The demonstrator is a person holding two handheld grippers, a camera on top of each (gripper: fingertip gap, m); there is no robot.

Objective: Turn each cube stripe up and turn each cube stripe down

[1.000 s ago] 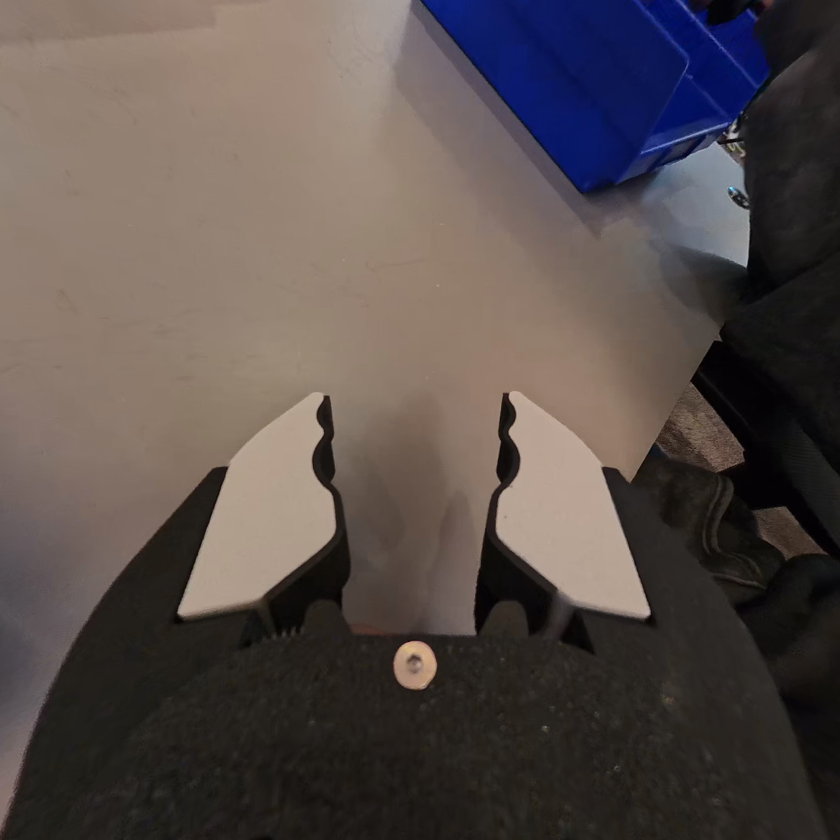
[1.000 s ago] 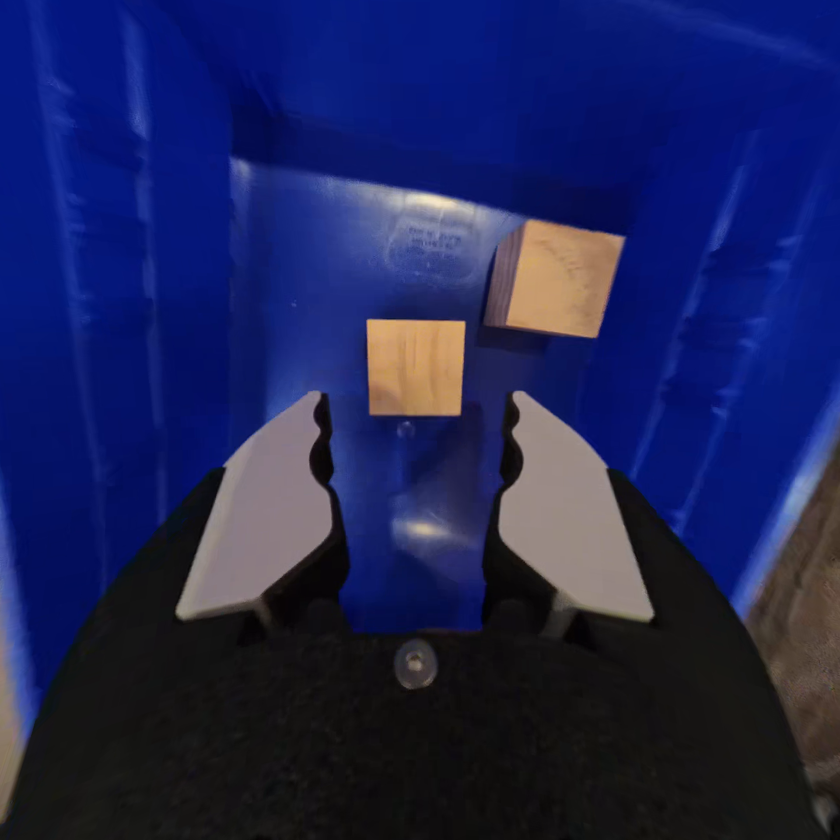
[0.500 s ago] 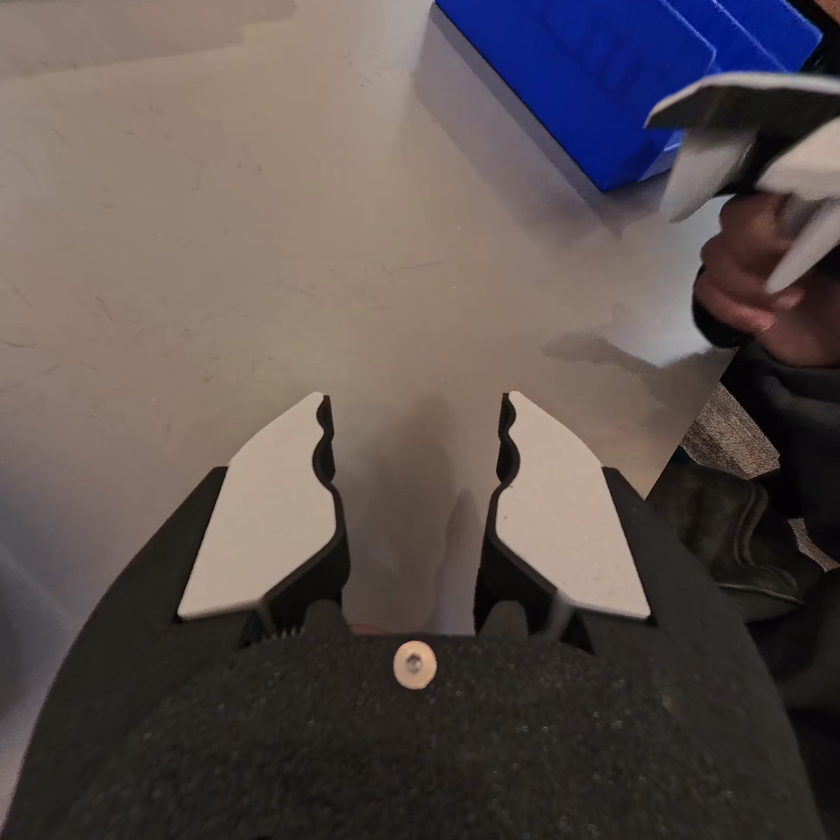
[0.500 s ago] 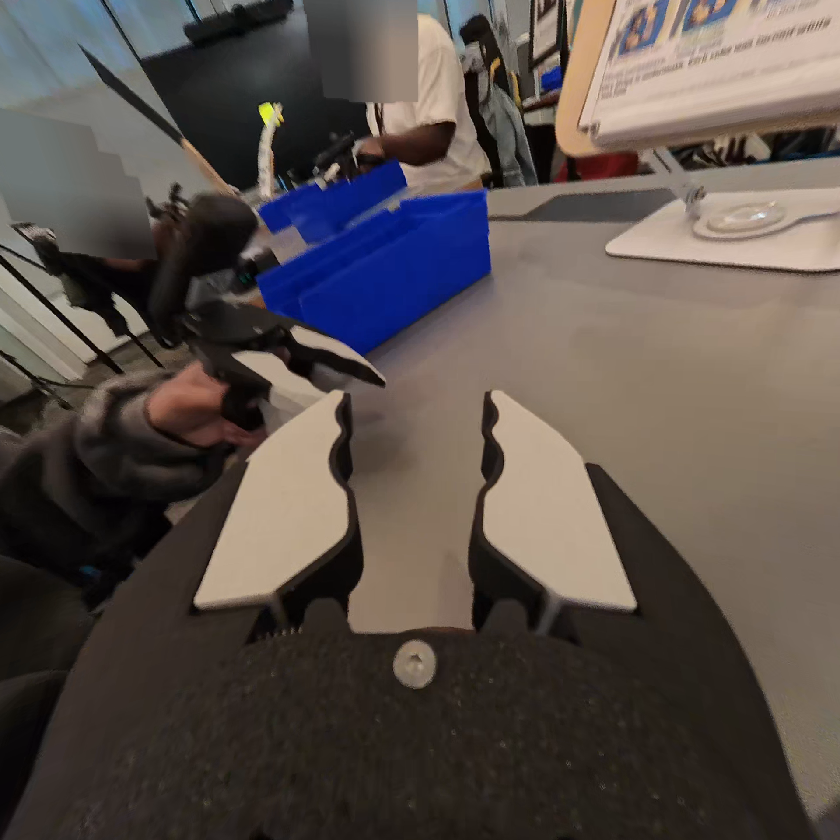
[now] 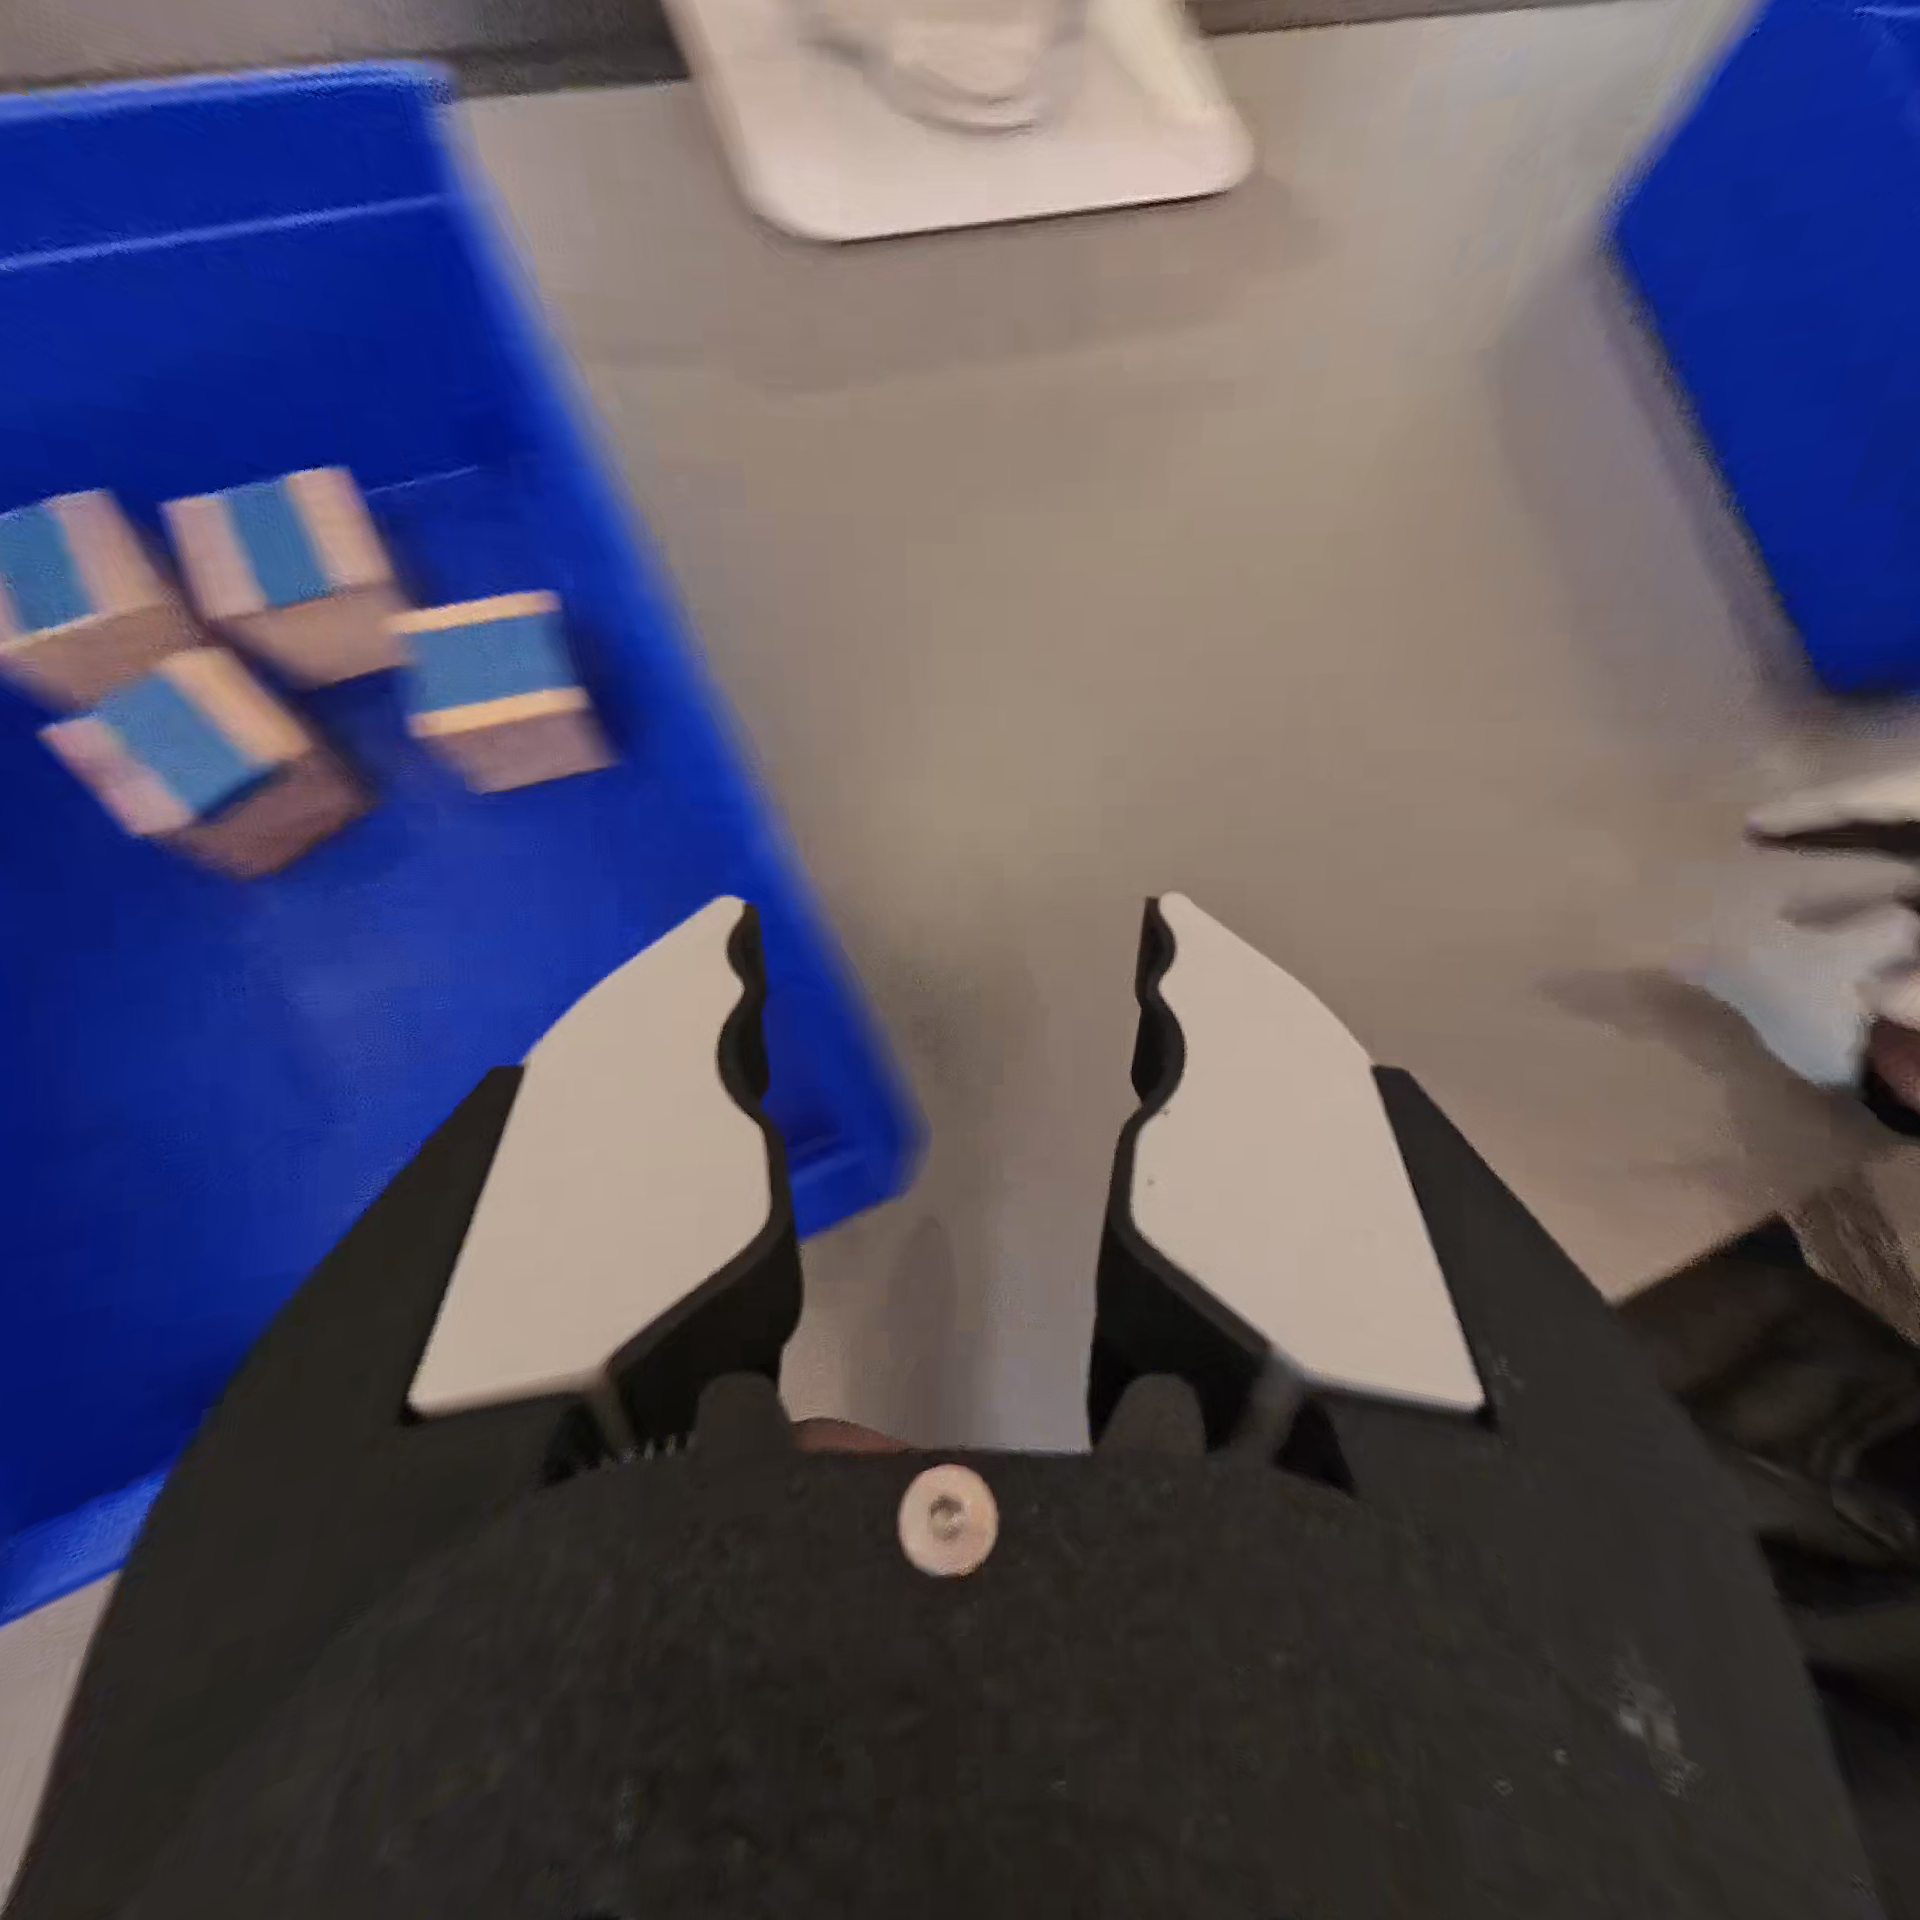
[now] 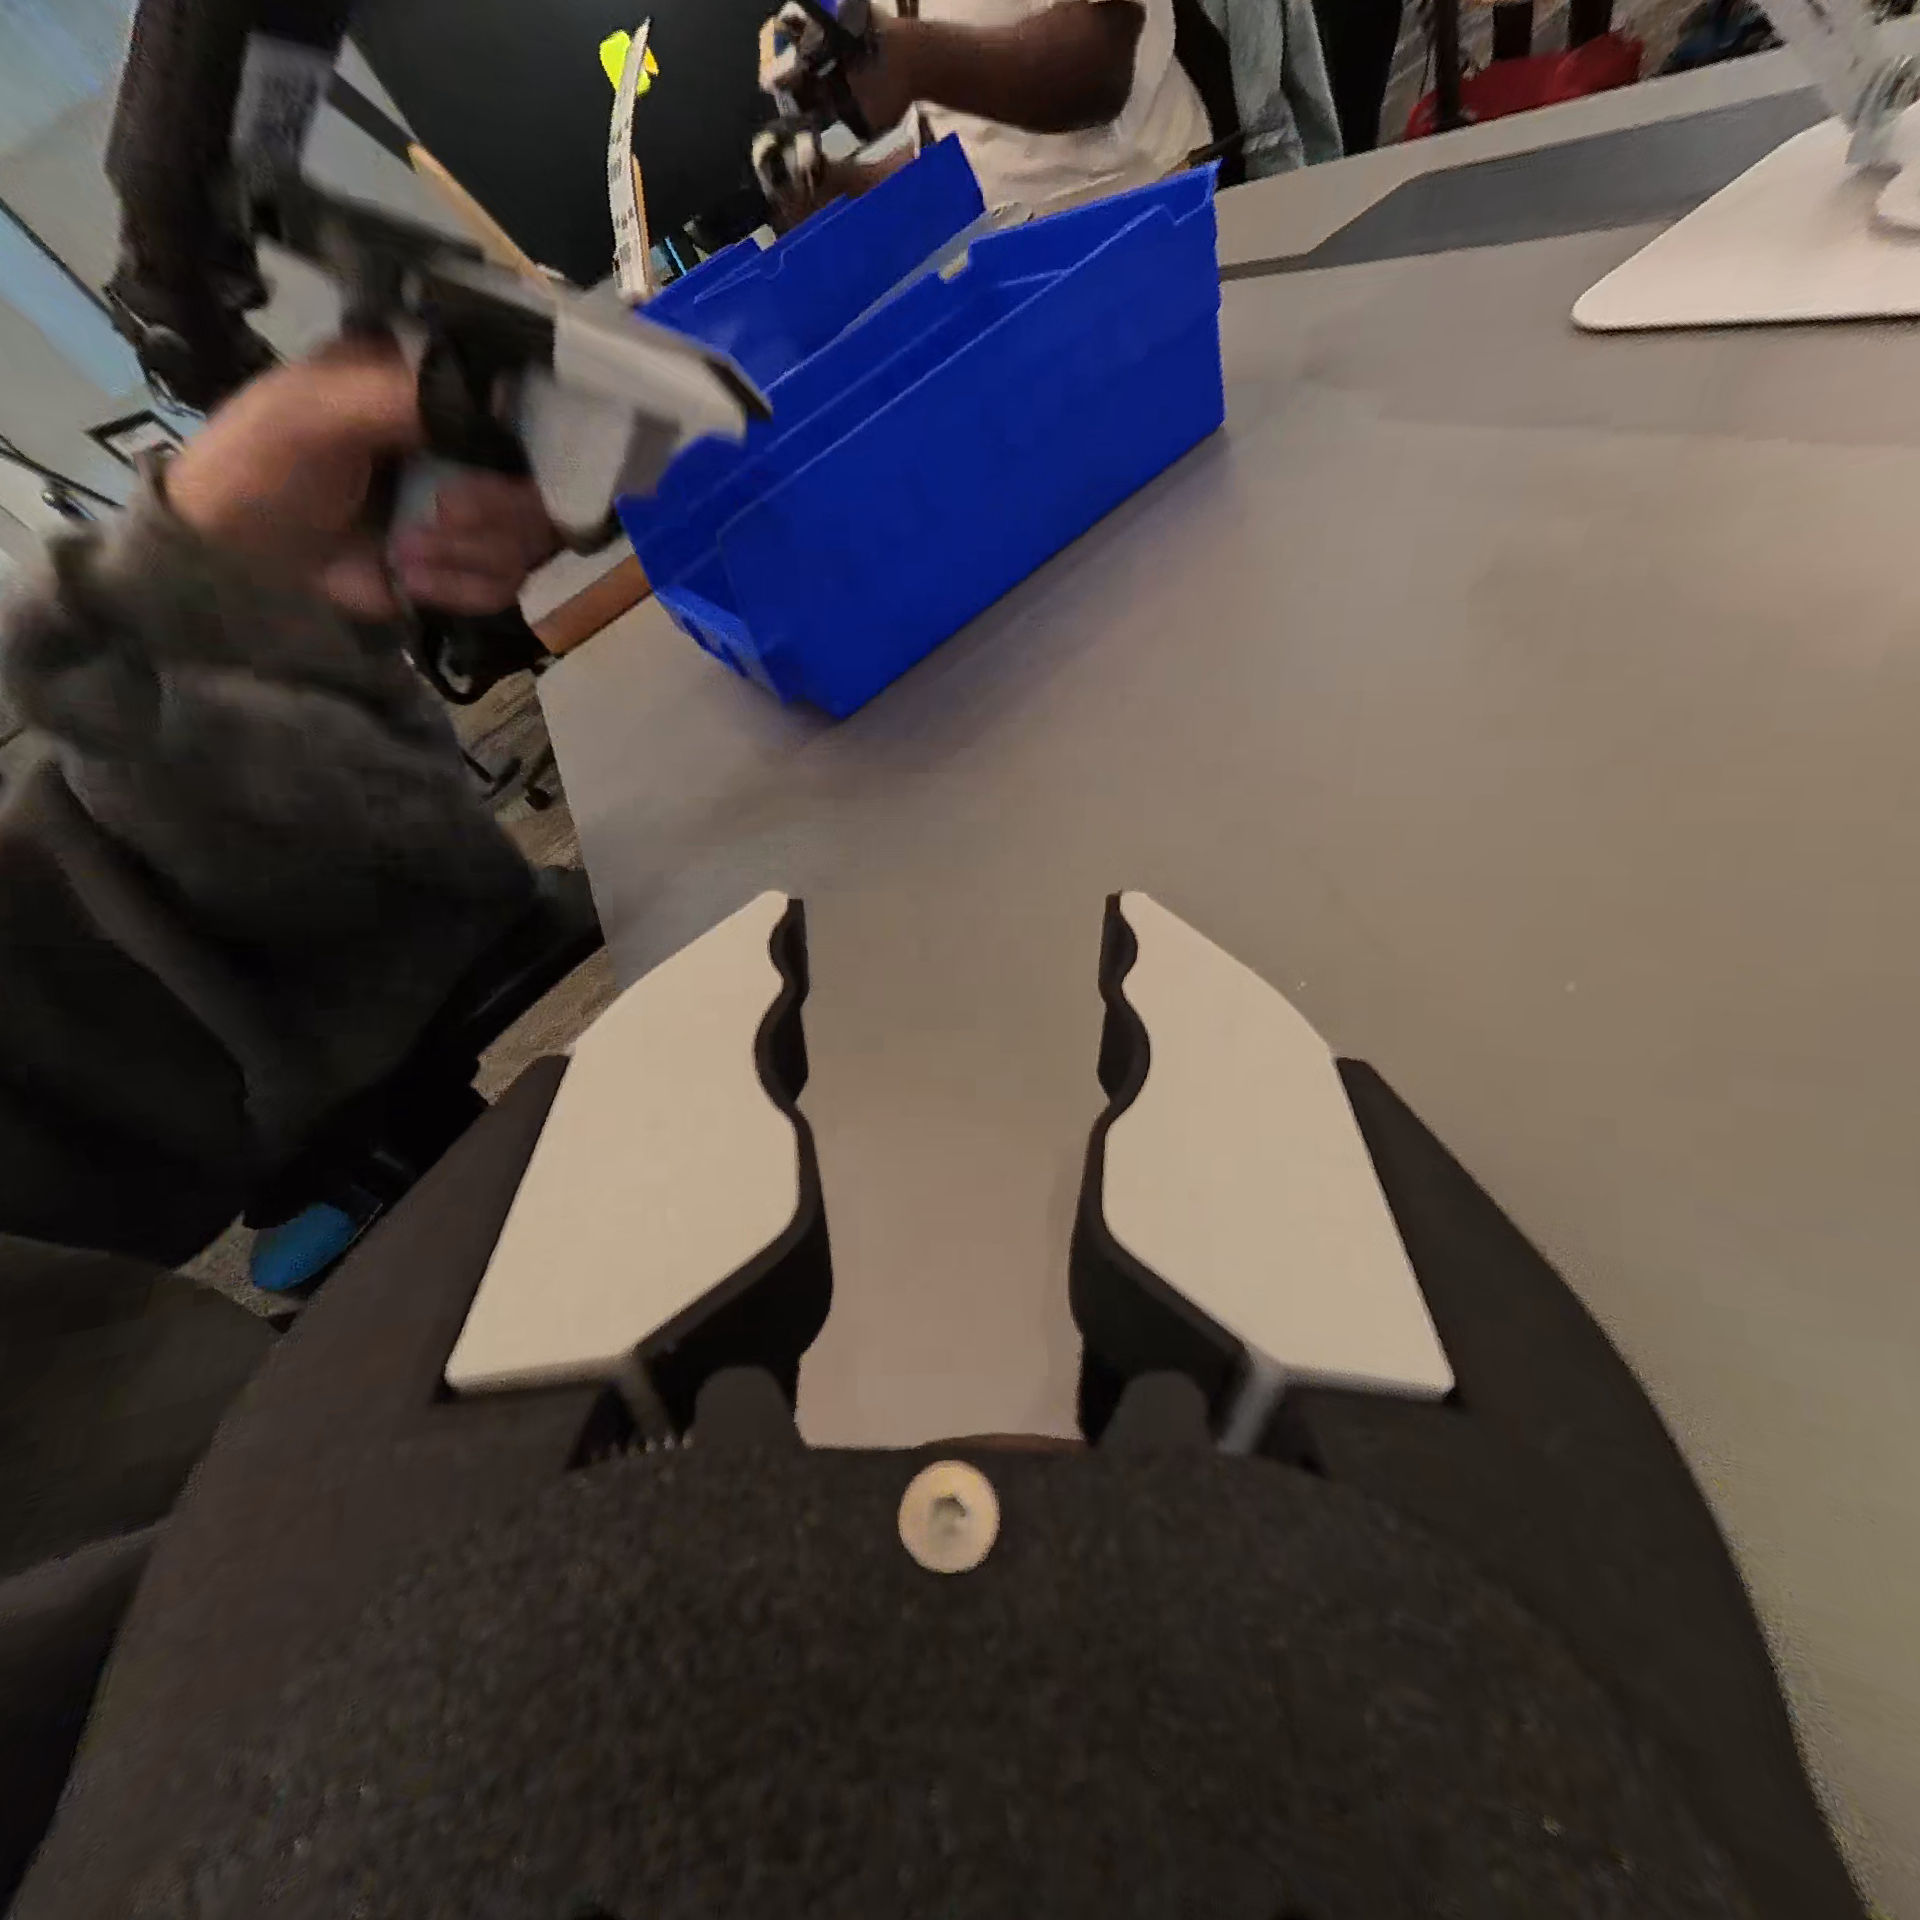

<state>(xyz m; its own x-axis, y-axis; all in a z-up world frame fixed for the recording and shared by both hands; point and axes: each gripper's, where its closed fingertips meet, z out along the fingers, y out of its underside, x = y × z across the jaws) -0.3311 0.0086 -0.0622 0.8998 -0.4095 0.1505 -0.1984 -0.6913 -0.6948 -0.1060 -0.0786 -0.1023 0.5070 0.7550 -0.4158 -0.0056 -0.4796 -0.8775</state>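
Several wooden cubes with a blue stripe facing up lie in a blue bin at the left of the left wrist view, which is motion-blurred. My left gripper is open and empty above the grey table, just right of that bin's near corner. It also shows in the right wrist view, held in a hand near a blue bin whose inside is hidden. My right gripper is open and empty, low over bare table. It shows as a blur at the right edge of the left wrist view.
A second blue bin stands at the upper right. A white stand base sits at the back, also in the right wrist view. The table edge runs along the left, beside the dark sleeve. A person works behind.
My right gripper left the blue bin holding two plain-faced cubes and now hovers over the table. My left gripper swung towards the bin of striped cubes, which came into view.
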